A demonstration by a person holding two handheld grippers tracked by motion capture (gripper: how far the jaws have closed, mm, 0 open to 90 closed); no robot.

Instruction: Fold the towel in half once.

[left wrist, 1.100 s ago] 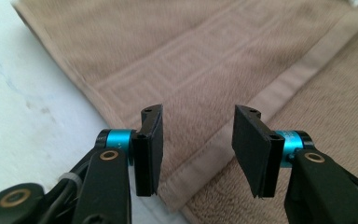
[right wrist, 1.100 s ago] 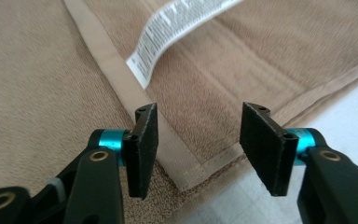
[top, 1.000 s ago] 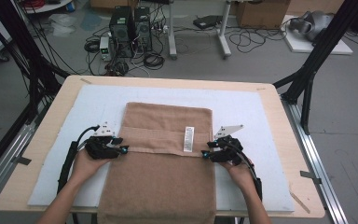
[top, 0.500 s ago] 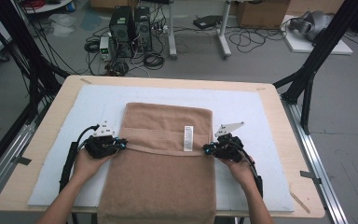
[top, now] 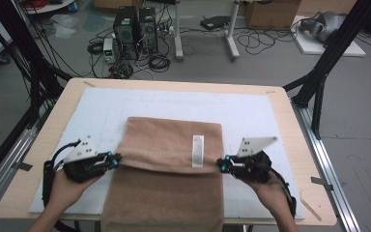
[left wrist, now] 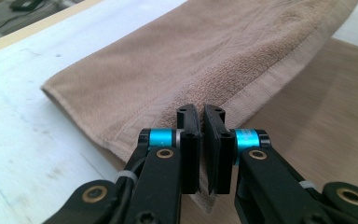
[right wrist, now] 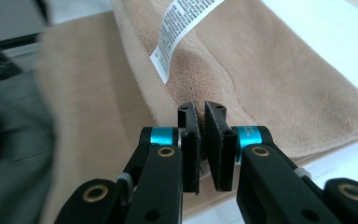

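Brown towel (top: pixel 169 169) spread mid-desk, hanging over the near edge, left tool (top: pixel 117 160) pinching its folded flap's left corner, right tool (top: pixel 220 165) pinching the right corner, white label (top: pixel 198 151) nearby

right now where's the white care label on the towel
In the high view the white care label lies on the brown towel, on its folded-over layer toward the right edge, just left of the right gripper.
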